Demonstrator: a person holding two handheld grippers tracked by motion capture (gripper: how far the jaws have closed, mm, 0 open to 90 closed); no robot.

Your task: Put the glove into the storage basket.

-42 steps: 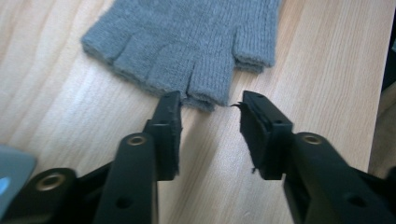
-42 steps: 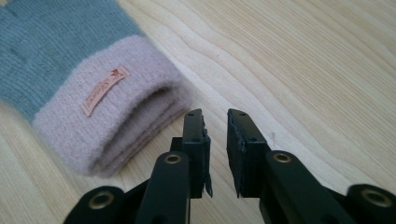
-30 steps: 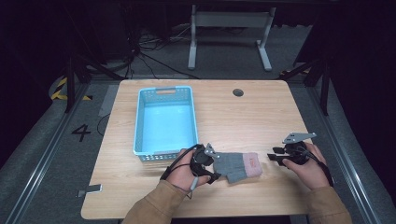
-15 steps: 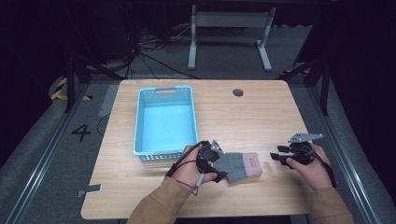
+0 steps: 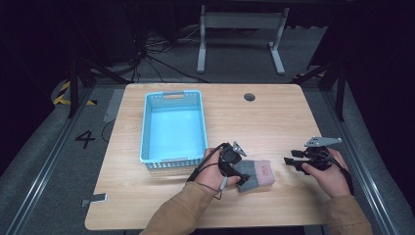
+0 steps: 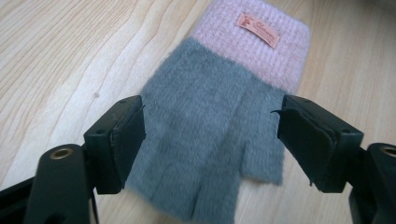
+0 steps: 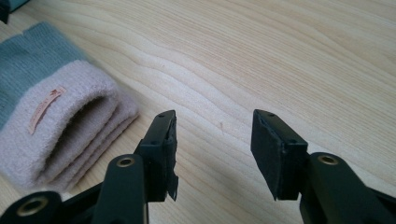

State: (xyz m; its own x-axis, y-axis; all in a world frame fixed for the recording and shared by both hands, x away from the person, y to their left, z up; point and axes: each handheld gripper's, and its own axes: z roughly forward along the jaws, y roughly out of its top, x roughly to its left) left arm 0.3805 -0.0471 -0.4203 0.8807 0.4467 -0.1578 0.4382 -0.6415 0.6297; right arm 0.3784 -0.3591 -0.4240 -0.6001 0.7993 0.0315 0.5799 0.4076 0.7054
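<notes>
Grey glove (image 6: 219,140) lies flat on the bench (image 5: 274,122) between my left gripper (image 6: 210,133)'s wide-open, empty fingers; I'd lower squarely, pinch both layers. Right gripper (image 7: 212,149) gapes empty beside the cuff.

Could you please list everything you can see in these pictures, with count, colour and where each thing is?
Glove: one, grey with a pink cuff and a small orange label, flat on the table's near middle, by the basket's near right corner.
Basket: one, light blue plastic, left of centre on the table.
Table: one, light wood, with a dark round hole near its far edge.
Small dark object: one, at the near left corner; too small to identify.
Left tongs: one, black, open, jaws on either side of the glove.
Right tongs: one, black, open over bare wood right of the glove.
Sleeves: two, tan, at the near edge.
</notes>
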